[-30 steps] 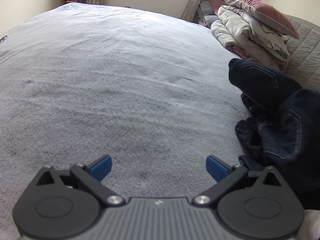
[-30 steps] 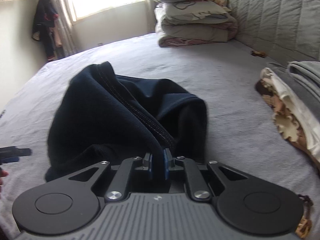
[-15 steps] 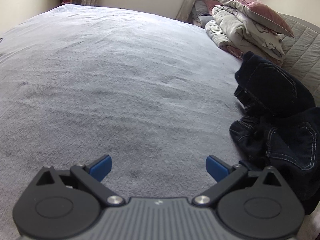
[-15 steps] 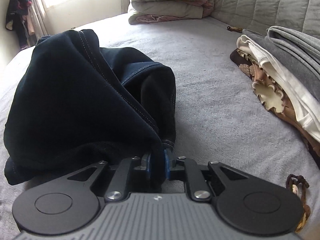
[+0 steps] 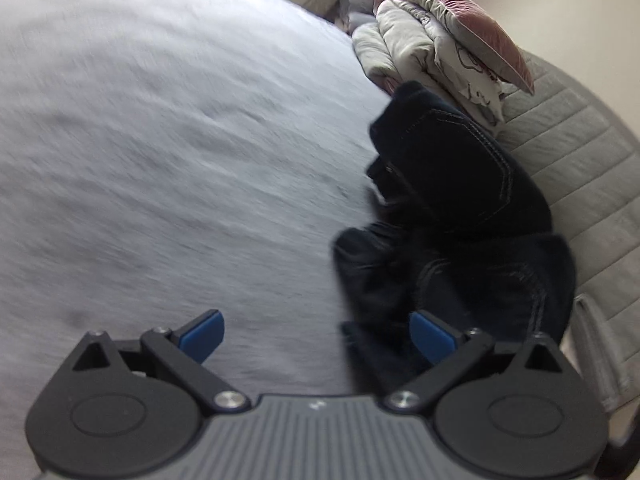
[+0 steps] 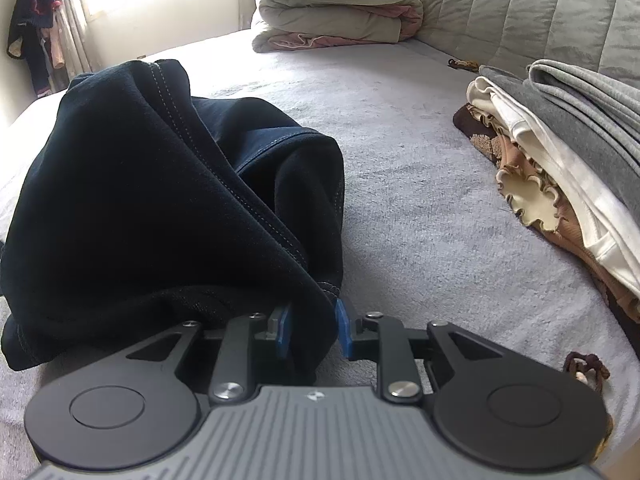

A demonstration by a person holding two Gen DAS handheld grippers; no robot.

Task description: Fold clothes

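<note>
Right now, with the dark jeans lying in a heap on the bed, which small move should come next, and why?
Probably let the right gripper finish releasing and draw back: its jaws are opening with a fold of the dark jeans between them, and the heap rests on the bed. The open left gripper, beside the heap, could then take an edge to spread it.

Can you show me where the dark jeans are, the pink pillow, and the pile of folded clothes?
dark jeans (image 6: 132,200): right wrist view, on the big front fold.
pink pillow (image 5: 476,26): left wrist view, on its top face.
pile of folded clothes (image 6: 576,120): right wrist view, on the grey top layer.
</note>
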